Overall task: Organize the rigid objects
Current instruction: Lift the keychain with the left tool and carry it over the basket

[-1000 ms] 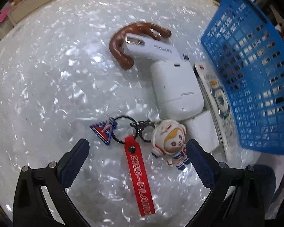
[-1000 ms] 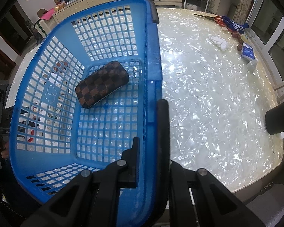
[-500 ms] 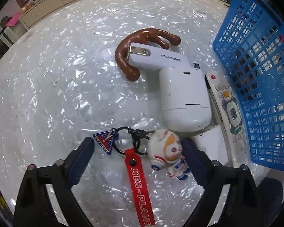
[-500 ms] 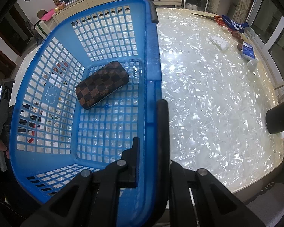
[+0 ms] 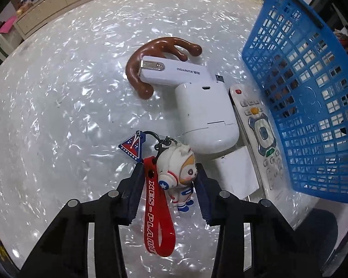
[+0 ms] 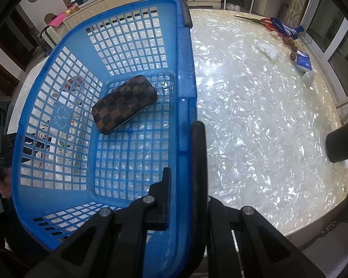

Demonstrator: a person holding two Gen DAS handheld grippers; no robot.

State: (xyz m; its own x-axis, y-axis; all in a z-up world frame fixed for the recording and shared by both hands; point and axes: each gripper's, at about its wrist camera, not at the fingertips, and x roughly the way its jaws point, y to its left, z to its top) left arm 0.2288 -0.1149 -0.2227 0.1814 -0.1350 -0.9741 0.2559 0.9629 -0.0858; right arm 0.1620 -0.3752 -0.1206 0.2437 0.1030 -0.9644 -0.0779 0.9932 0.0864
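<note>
On the shiny white pearly counter (image 5: 58,106), the left tongs (image 5: 169,180) were closed around a little white astronaut toy keychain with a red strap (image 5: 176,173). Just past it lay a white plastic gadget (image 5: 204,113), a curved brown wooden piece (image 5: 148,58) and a white remote control (image 5: 259,134). The right tongs (image 6: 185,159) pinched the rim of the blue plastic basket (image 6: 185,81). A brown checkered case (image 6: 124,104) sat inside the basket.

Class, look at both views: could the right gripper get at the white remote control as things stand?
Probably not. The right gripper is shut on the blue basket wall, and the remote control lies outside the basket's opposite side, against the white device.
</note>
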